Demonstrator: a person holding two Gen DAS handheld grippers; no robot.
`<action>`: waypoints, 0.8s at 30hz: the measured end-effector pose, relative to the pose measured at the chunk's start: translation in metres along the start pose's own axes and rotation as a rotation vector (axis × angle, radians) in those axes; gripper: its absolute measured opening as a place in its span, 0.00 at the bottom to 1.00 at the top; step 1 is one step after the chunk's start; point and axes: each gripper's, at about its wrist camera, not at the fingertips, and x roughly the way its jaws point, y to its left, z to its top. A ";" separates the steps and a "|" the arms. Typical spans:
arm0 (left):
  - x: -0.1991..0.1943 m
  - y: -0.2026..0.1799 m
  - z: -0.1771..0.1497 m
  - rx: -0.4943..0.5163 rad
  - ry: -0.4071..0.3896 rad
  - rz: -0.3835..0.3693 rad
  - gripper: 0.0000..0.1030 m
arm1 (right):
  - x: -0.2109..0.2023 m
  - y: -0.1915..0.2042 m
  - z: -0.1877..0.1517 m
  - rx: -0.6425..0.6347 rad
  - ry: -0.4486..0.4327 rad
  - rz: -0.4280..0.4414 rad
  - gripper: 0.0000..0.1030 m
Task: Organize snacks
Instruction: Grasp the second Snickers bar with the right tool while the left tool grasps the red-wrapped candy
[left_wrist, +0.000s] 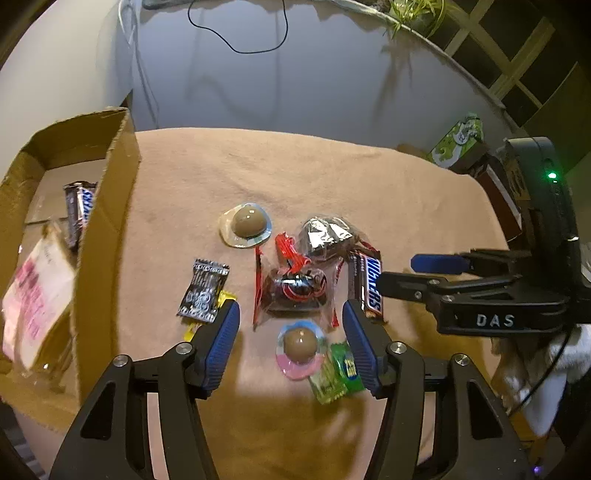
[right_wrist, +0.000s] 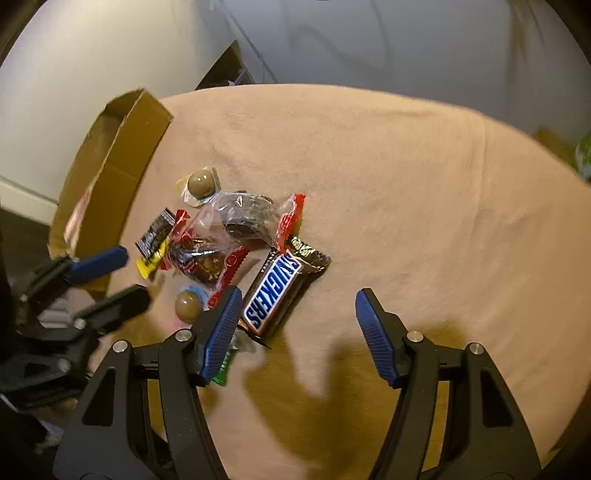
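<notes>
Centre frame in both views, a snack pile (left_wrist: 295, 273) lies on the pink cloth (left_wrist: 369, 192). Left gripper (left_wrist: 291, 332), fingers spread wide and empty, hangs above a chocolate ball (left_wrist: 301, 343) at lower centre; a green packet (left_wrist: 334, 373) sits just beside it. Right gripper (right_wrist: 295, 325), equally wide and empty, hovers with its left pad (right_wrist: 221, 328) beside a Snickers (right_wrist: 271, 291). At left, the box (left_wrist: 103, 236) holds another Snickers (left_wrist: 77, 210) and a pink packet (left_wrist: 33, 295).
</notes>
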 end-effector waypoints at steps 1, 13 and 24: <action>0.003 0.000 0.001 -0.003 0.005 -0.002 0.56 | 0.002 -0.001 0.000 0.018 0.001 0.011 0.65; 0.029 0.004 0.006 -0.014 0.049 -0.018 0.56 | 0.021 0.000 0.004 0.066 0.026 0.035 0.64; 0.041 0.005 0.011 -0.012 0.057 -0.029 0.55 | 0.028 0.001 0.009 0.045 0.046 0.013 0.54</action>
